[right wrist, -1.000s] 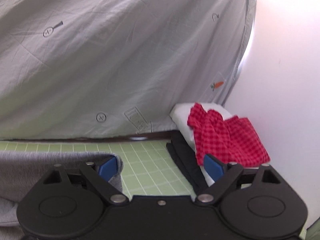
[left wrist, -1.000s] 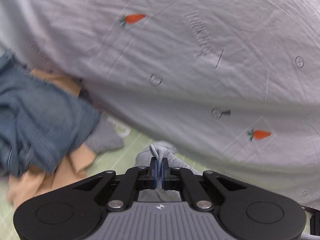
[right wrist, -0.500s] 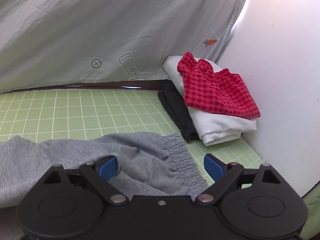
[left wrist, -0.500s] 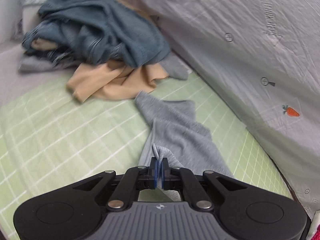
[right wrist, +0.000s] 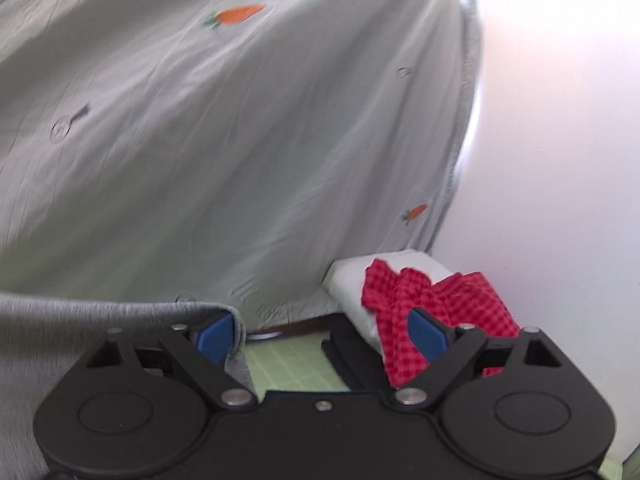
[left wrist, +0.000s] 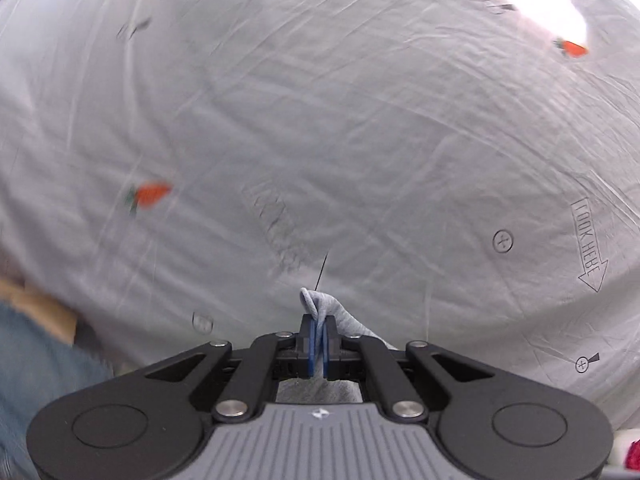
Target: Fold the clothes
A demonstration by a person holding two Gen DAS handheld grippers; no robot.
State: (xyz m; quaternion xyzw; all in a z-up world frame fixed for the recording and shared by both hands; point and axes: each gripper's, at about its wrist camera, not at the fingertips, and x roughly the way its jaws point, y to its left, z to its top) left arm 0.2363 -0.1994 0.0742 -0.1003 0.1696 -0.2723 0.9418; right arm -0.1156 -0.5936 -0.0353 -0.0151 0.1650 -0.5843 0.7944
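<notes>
Between the 2 tongs the grey pants (right wrist: 80,344) hang above the green mat (right wrist: 288,368), pinched tight in the left tongs (left wrist: 319,344) and draped over 1 pad of the wide-open right tongs (right wrist: 320,338), so their long side runs left to right.

Looks like a home setup: carrot-print sheet (right wrist: 240,140) hung ahead of the tool, folded clothes (right wrist: 436,312) front-right on a green grid mat (right wrist: 292,368).
</notes>
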